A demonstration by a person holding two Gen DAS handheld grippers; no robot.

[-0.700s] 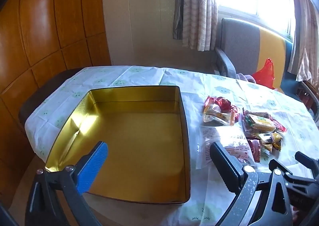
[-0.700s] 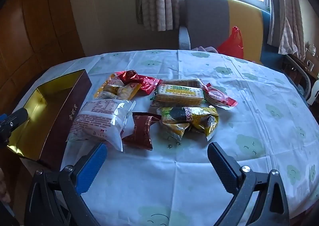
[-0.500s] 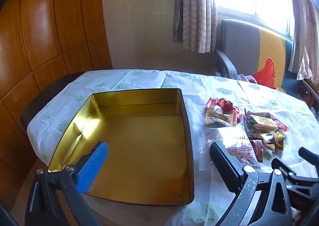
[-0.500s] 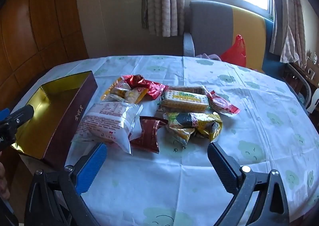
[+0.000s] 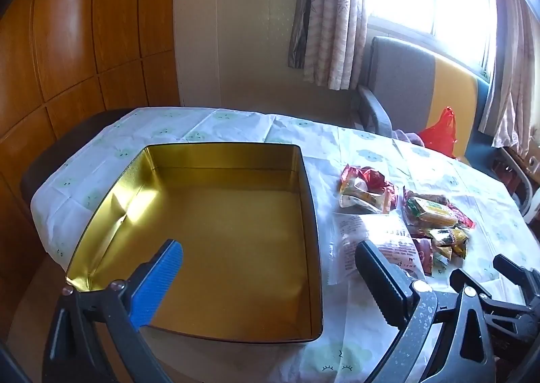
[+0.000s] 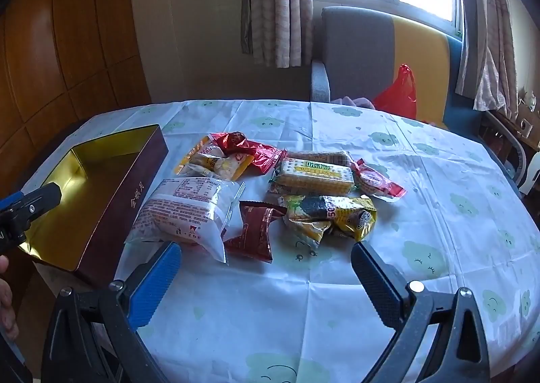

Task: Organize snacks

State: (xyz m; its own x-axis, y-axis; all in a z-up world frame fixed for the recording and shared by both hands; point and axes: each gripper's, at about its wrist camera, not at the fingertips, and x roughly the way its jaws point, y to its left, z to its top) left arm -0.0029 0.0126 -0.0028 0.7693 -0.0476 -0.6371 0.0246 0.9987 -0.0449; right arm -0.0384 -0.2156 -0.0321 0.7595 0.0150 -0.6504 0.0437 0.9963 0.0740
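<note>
Snacks beside tin; claws empty, spread.

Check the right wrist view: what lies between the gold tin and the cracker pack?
Two packets: a white clear-wrapped bun beside the gold tin, and a yellow-and-red snack bag behind it, both left of the cracker pack. The right wrist view shows it.

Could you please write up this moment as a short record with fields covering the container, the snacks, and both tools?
container: gold-lined rectangular metal tin with dark red outer walls, empty, on the cloud-print tablecloth
snacks: loose pile right of the tin, all outside it
nearest the tin: white clear-plastic bread packet
others: green-labelled cracker pack, small dark red pouch, yellow seaweed-print packet
left tool: open, empty, over the tin
right tool: open, empty, short of the pile
</note>
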